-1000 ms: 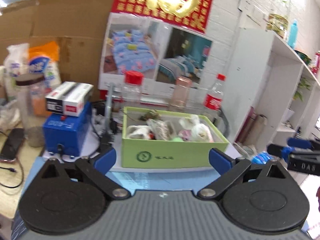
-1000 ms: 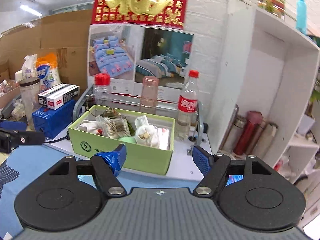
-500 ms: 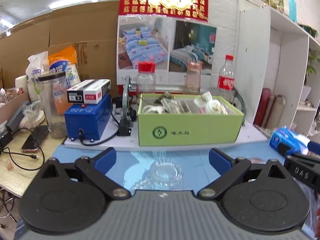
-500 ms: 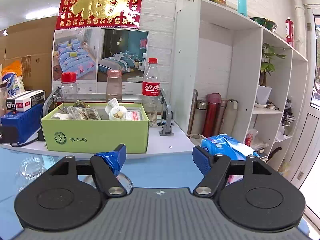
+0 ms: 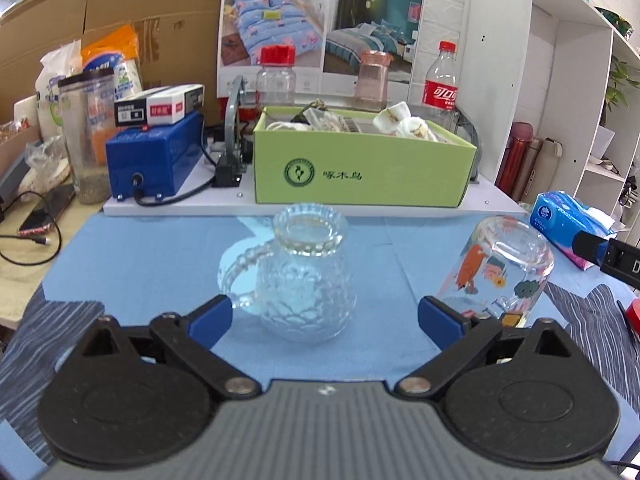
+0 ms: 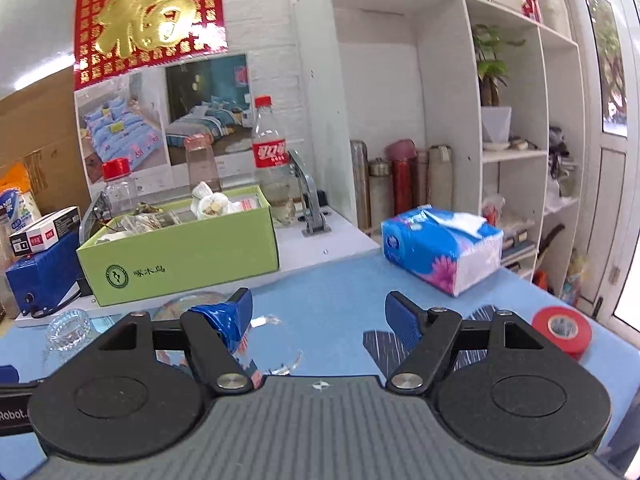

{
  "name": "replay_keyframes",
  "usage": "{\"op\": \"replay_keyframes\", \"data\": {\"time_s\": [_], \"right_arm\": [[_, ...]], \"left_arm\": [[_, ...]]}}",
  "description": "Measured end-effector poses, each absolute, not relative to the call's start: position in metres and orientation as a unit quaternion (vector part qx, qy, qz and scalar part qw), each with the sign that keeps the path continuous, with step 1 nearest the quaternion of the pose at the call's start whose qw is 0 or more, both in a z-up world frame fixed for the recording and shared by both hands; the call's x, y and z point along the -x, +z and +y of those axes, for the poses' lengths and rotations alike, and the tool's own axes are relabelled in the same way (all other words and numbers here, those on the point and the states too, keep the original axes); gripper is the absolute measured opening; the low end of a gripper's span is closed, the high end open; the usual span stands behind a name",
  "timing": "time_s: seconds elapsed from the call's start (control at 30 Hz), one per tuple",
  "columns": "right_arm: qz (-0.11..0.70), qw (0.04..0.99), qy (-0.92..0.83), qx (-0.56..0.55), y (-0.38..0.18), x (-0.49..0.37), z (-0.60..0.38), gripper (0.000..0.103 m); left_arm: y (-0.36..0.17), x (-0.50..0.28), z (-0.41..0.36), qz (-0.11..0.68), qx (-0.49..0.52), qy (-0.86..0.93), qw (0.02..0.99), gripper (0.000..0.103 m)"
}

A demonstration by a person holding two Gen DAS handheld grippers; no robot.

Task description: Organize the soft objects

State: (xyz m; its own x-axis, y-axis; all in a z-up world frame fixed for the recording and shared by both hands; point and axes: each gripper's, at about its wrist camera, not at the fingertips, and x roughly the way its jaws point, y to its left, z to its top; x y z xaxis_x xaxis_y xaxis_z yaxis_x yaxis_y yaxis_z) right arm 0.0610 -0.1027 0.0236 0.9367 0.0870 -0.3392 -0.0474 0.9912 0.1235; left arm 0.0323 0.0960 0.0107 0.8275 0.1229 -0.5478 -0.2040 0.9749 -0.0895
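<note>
Both grippers have dropped lower toward the counter (image 5: 132,248) than a second ago, so two upturned glasses that were out of sight now fill the left view. Each pair of jaws stands released with nothing between: the left gripper (image 5: 324,318) faces the textured glass mug (image 5: 296,276) with the printed glass (image 5: 500,268) to its right, while the right gripper (image 6: 320,316) hovers over the blue cloth. Soft things lie in three places: the tissue pack (image 6: 440,248) near the shelf, a striped cloth (image 6: 384,344) under the right gripper, and small bundles in the green box (image 6: 192,256). Tissues should be light and squashy, best pinched across the pack's narrow sides; the cloth is limp and wants a bunched fold. Both glasses look fragile and slippery, best avoided. Legible writing: "啄木鸟" on the box, "可口可乐" on the cola bottle (image 6: 270,160), and a gold "福" on the red poster (image 6: 148,20).
</note>
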Motion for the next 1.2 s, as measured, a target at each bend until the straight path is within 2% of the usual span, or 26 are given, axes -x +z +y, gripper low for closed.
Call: {"op": "replay_keyframes", "data": {"time_s": [0.47, 1.2], "right_arm": [[0.232, 0.965, 0.016, -0.126, 0.015, -0.061, -0.114, 0.060], [0.284, 0.958, -0.002, -0.049, 0.000, -0.066, -0.103, 0.060]], "left_arm": [[0.008, -0.023, 0.091, 0.289, 0.058, 0.102, 0.950, 0.098], [0.016, -0.010, 0.086, 0.265, 0.045, 0.119, 0.956, 0.098]]}}
